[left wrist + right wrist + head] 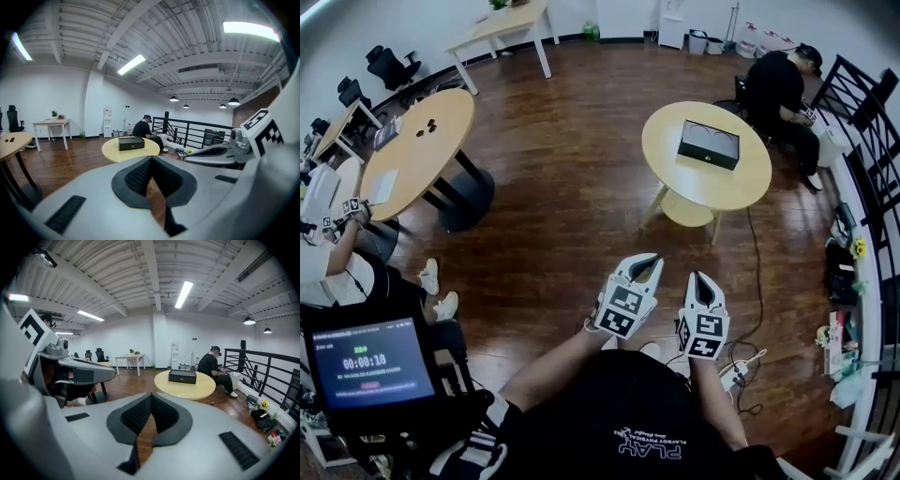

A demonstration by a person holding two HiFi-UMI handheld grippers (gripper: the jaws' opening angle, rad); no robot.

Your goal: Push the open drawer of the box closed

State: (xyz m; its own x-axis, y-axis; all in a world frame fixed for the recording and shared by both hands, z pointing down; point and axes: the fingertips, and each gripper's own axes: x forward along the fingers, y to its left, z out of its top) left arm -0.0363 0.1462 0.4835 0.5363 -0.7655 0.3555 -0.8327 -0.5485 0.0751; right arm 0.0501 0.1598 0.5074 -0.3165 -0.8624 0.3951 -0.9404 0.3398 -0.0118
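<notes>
The left hand-held gripper (649, 262) and the right hand-held gripper (703, 278) are hovering side by side close to the person's body. In its own view, each one is showing its jaws closed together at the tips with nothing between them. Both are pointing across the wooden floor (562, 216) toward a round yellow worktop (750, 178), well apart from them. The black box (709, 143) is lying on that worktop; its drawer is too small to make out. A cable (757, 272) is trailing over the floor beside the worktop's base. A seated person (778, 94) is leaning forward just behind it, next to a black railing (862, 141). A second round table (422, 155) is standing far left, and a screen (370, 364) is glowing at lower left.
</notes>
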